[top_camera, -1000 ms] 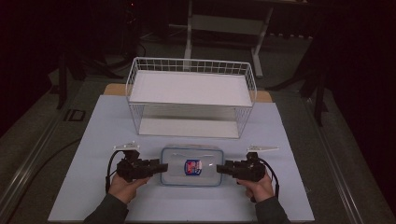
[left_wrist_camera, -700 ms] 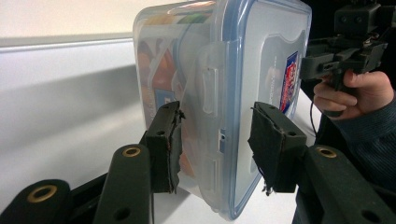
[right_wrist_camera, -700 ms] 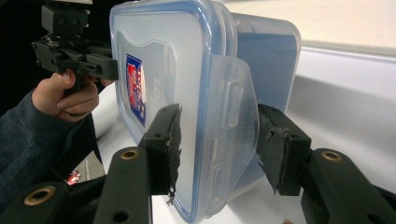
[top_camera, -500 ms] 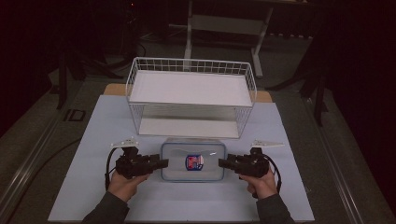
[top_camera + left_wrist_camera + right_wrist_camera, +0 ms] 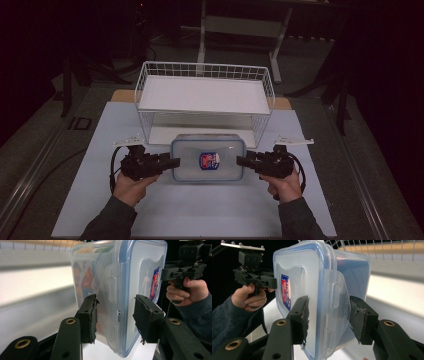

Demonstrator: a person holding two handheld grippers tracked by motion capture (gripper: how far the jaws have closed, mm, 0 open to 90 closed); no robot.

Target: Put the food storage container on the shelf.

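My left tongs pinch the left end of the lidded plastic box; my right tongs pinch its right end. The box hangs level between them above the white mat, just in front of the wire rack. Lid faces up.

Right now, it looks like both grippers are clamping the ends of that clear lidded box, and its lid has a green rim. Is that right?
Not quite: the rim is blue, not green, as the right gripper view shows. The rest holds: the left gripper and the right gripper each clamp one end of the clear lidded box, in front of the white wire rack.
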